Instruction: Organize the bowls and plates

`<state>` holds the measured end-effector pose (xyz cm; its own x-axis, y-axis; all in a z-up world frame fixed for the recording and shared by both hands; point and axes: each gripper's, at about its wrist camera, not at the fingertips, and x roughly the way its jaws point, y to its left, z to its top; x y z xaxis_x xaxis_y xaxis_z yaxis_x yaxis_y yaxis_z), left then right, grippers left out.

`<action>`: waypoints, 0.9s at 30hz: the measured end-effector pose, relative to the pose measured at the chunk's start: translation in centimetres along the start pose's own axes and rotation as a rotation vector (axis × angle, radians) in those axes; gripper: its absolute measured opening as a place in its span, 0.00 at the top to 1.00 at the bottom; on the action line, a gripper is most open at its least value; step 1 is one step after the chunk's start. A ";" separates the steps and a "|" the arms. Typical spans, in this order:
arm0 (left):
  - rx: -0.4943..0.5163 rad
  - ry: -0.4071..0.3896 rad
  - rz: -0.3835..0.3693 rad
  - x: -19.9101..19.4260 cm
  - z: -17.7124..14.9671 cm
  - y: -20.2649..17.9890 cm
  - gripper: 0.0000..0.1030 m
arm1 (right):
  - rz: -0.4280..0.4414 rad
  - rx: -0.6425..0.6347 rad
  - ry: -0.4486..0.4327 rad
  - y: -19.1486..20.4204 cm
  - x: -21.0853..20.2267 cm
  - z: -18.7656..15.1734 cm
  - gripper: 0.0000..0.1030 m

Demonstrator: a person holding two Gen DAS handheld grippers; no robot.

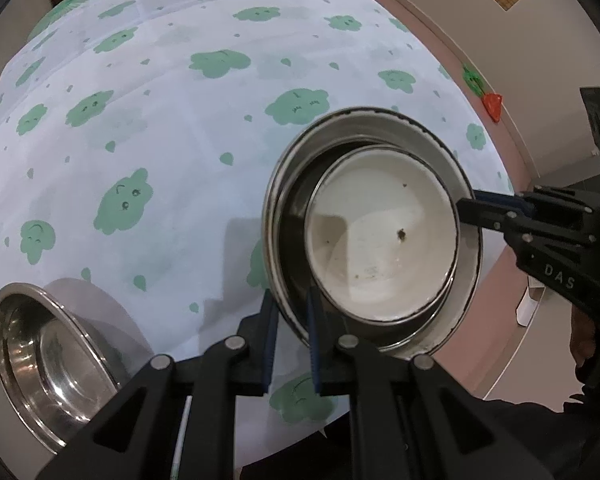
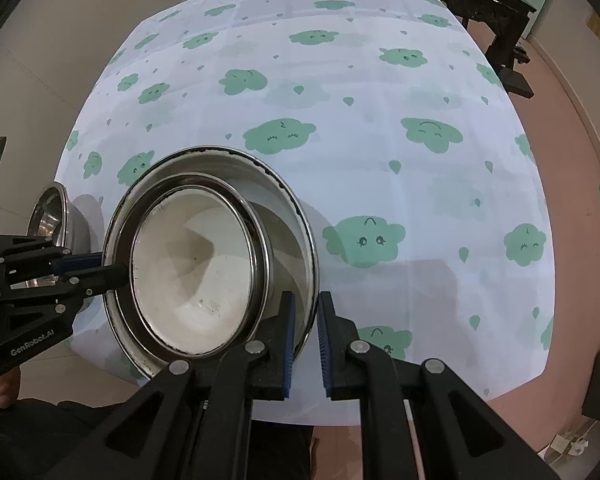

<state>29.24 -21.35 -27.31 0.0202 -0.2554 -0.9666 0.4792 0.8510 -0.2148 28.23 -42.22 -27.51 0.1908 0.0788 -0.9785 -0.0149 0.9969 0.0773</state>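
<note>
A large metal-rimmed bowl [image 1: 360, 128] [image 2: 268, 184] has a smaller white bowl [image 1: 380, 240] [image 2: 192, 272] nested inside it, near the table's front edge. In the left wrist view my left gripper [image 1: 292, 336] is shut on the big bowl's near rim. My right gripper [image 1: 472, 212] pinches the rim on the opposite side. The right wrist view shows the same hold, with the right gripper [image 2: 305, 336] shut on the rim and the left gripper [image 2: 100, 268] clamped at the far left. Whether the bowl touches the cloth I cannot tell.
A shiny steel bowl [image 1: 40, 360] [image 2: 52, 216] sits on the cloud-print tablecloth [image 1: 160, 140] [image 2: 380, 160] to the left of the held bowls. Dark wooden furniture [image 2: 492, 4] stands behind the table. Pink floor [image 2: 572, 152] lies to the right.
</note>
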 end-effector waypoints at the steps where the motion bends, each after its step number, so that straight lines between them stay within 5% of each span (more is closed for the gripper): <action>1: -0.001 -0.003 0.001 -0.1 0.0 0.1 0.90 | 0.000 -0.001 -0.001 0.1 -0.1 0.0 0.88; 27: -0.162 -0.150 0.088 -7.6 -1.9 6.6 0.90 | 0.025 -0.201 -0.086 8.2 -3.9 4.7 0.88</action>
<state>30.63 -12.93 -21.67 0.1919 -0.2319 -0.9536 0.3228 0.9325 -0.1618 31.94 -34.35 -22.21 0.2705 0.1113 -0.9563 -0.2143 0.9753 0.0528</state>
